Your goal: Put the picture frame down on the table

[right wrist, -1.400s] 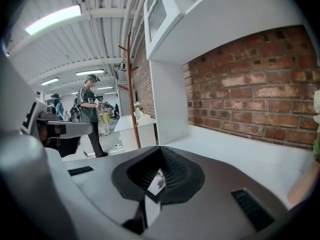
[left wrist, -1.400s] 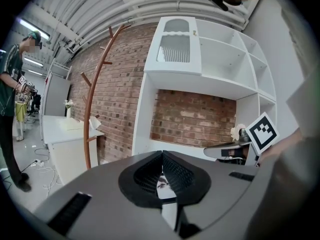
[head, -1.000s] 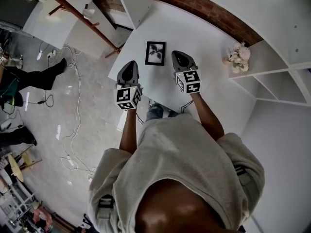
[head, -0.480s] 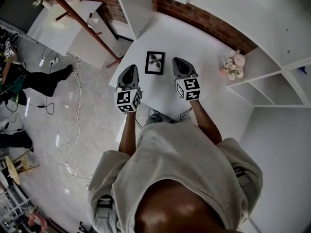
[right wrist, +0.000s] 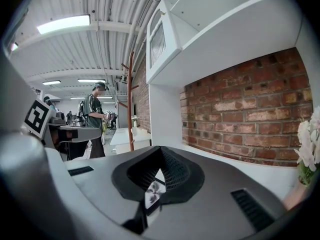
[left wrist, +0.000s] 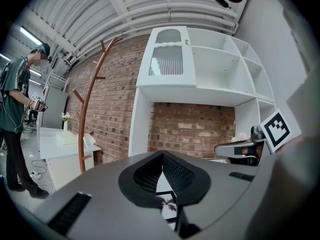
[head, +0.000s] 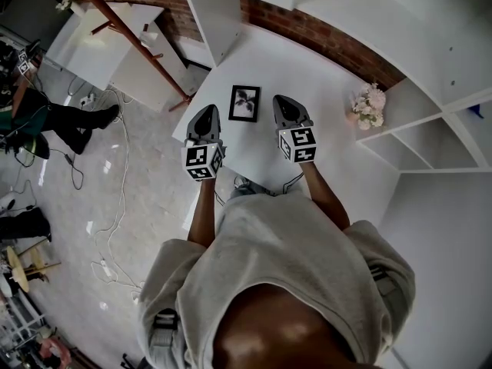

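I judge the task done. On the white bench (head: 330, 129), my left hand-held gripper (head: 206, 114) and right hand-held gripper (head: 282, 103) flank the picture frame (head: 245, 103), which lies flat and untouched. Both have jaws closed on nothing. A second ago all sat likewise; only the bystander's legs (head: 77, 121) have shifted.

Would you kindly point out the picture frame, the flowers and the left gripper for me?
picture frame (head: 245, 103), head view, on the print inside its black border.
flowers (head: 367, 104), head view, on the pale pink blooms.
left gripper (head: 207, 111), head view, at the tips of its jaws.
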The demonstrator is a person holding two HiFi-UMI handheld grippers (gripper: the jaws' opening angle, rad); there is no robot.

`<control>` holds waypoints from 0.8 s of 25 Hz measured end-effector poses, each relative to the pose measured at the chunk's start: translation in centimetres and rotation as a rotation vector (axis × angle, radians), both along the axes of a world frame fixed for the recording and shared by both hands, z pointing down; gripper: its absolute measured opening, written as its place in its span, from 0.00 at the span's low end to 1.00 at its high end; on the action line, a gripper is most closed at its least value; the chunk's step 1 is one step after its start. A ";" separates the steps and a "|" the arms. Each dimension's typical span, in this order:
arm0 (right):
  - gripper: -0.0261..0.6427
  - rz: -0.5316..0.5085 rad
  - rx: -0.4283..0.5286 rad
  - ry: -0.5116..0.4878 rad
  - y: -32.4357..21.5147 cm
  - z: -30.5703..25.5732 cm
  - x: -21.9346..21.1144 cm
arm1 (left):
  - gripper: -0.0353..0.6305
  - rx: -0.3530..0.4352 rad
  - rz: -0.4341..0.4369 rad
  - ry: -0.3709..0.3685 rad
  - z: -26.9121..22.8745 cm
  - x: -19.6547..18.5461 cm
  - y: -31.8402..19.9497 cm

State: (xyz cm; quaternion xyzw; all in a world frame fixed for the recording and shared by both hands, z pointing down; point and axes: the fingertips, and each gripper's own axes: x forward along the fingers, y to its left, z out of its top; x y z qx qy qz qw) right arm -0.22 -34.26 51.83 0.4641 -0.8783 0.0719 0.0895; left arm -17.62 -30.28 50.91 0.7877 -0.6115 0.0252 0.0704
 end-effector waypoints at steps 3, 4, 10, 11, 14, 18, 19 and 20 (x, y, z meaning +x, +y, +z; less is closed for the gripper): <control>0.08 0.001 -0.001 -0.004 0.0 0.0 0.2 | 0.08 -0.002 -0.001 -0.003 -0.1 0.1 0.1; 0.08 0.001 -0.001 -0.005 0.0 0.0 0.2 | 0.08 -0.001 -0.001 -0.004 -0.1 0.1 0.1; 0.08 0.001 -0.003 -0.006 0.0 0.2 0.4 | 0.08 -0.004 0.000 -0.010 0.1 0.3 0.3; 0.08 0.002 -0.005 -0.008 0.0 0.2 0.4 | 0.08 -0.004 0.002 -0.010 0.1 0.3 0.4; 0.08 0.003 -0.009 -0.010 -0.1 0.0 0.3 | 0.08 -0.002 0.007 -0.012 0.0 0.4 0.3; 0.08 -0.001 -0.012 -0.011 0.0 0.2 0.3 | 0.08 -0.004 0.006 -0.013 0.1 0.4 0.3; 0.08 -0.002 -0.013 -0.010 0.0 0.3 0.3 | 0.08 -0.005 0.006 -0.013 0.1 0.4 0.4; 0.08 -0.002 -0.013 -0.009 0.0 0.4 0.3 | 0.08 -0.005 0.006 -0.013 0.2 0.4 0.4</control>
